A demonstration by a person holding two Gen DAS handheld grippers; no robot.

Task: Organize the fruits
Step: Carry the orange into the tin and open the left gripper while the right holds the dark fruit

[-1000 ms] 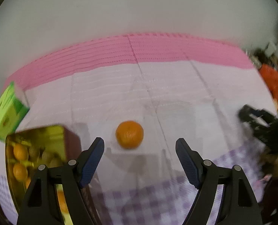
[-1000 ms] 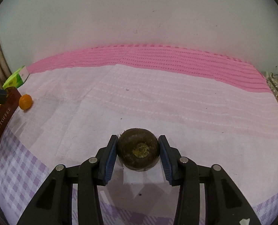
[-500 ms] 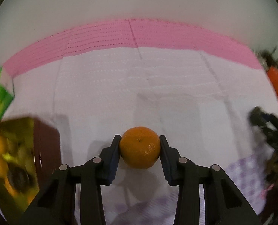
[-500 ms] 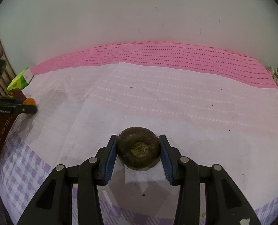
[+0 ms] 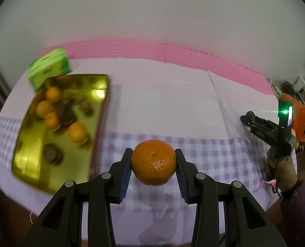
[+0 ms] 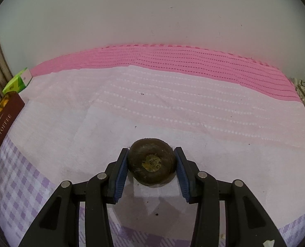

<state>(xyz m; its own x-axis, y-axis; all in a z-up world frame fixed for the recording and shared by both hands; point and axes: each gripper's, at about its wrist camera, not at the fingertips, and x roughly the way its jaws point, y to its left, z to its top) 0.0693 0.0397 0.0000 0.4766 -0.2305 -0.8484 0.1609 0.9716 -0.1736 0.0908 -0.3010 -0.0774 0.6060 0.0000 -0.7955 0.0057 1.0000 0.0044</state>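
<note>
The left tongs (image 5: 153, 167) gripped an orange (image 5: 153, 162) clear of the cloth; the tin (image 5: 39, 160) lay ahead-left, part full. The right tongs (image 6: 151, 165) clamped a brown fruit (image 6: 151, 163) resting on the cloth. Round fruit could squirt free if either grip slackened in transit.

blurred: tin (image 5: 103, 94) fruits, maybe chestnuts | cut off: box (image 6: 18, 82)

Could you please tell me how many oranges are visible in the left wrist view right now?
5: one orange gripped in the left gripper, four in the gold tin at. The blur may hide others.
</note>
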